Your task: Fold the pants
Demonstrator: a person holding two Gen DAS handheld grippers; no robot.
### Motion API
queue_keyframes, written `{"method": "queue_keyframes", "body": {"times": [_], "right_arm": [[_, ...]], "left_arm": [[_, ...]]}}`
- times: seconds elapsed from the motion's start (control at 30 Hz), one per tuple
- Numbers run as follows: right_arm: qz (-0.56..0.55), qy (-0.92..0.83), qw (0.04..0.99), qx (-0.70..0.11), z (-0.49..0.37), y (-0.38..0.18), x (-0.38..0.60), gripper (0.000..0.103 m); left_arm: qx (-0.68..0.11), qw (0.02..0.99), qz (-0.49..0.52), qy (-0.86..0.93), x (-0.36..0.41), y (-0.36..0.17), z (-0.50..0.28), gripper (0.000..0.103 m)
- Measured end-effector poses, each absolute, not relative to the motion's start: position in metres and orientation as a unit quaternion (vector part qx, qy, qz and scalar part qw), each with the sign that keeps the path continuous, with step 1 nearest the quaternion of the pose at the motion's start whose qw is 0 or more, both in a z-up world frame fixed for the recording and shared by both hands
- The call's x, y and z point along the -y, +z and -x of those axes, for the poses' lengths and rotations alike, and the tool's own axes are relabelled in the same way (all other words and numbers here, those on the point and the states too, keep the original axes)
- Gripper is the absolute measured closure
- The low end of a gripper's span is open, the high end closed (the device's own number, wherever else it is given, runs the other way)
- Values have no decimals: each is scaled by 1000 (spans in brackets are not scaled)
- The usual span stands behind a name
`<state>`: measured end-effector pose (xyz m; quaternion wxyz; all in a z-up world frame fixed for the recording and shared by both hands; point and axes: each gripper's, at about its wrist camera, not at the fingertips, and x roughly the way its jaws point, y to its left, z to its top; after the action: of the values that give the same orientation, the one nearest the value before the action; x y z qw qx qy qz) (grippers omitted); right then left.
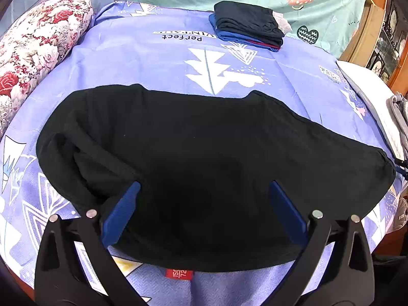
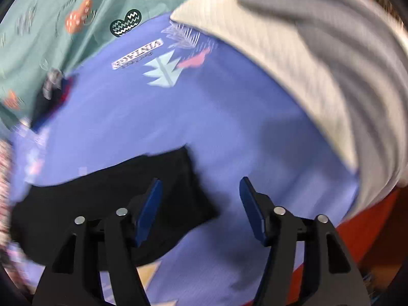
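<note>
The black pants [image 1: 204, 158] lie folded lengthwise across the blue bedsheet [image 1: 153, 58], with a red tag at their near edge. My left gripper [image 1: 204, 186] is open and empty, its blue fingers [image 1: 122, 209] just above the pants' near middle. In the blurred right wrist view, my right gripper [image 2: 201, 186] is open and empty over the sheet [image 2: 204, 117], next to the right end of the pants [image 2: 127, 191]; its left finger [image 2: 150, 204] is over the cloth.
A stack of folded dark and blue clothes [image 1: 250, 25] sits at the far side. A floral pillow [image 1: 38, 51] lies at the left. A white cloth with grey garments [image 2: 331, 63] lies at the right. The bed edge is wooden [image 2: 362, 229].
</note>
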<state>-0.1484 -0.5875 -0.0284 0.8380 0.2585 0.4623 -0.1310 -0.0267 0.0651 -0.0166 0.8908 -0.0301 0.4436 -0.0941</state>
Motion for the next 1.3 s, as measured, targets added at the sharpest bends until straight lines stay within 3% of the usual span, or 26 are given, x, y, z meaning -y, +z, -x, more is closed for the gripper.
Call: {"method": "queue_keyframes", "body": {"times": [0.13,0.23,0.43,0.77,0.93,1.0,1.07,1.17,1.3], "right_arm": [[-267,-116,807,-514,135,-40,591,33],[-279,-91,788,-541,118,-43,592,19],[-301,-25,752,-585,108,-44,575,19],[-376,-6,746,-550,117,-32,538,23],[-358,-67,768,-527,111,-39,539,38],[-348,-75,775,-522,108,-45,538,67],[-361,-74,782,-502,111,-47,535,82],[-271,-81,835,-472,114,-9,503,85],[-117,9,898,-424,95,64,390,86]], "left_arm": [[-444,890,31,-98,-61,-18,25,2],[-440,892,26,-103,-59,-17,30,2],[-438,892,38,-105,-67,-20,33,2],[-432,893,43,-116,-70,-24,33,2],[-433,892,48,-121,-72,-29,33,2],[-430,893,52,-125,-75,-28,35,2],[-427,893,60,-126,-79,-28,38,2],[-427,892,72,-126,-86,-28,40,2],[-421,894,84,-131,-88,-18,42,2]]}}
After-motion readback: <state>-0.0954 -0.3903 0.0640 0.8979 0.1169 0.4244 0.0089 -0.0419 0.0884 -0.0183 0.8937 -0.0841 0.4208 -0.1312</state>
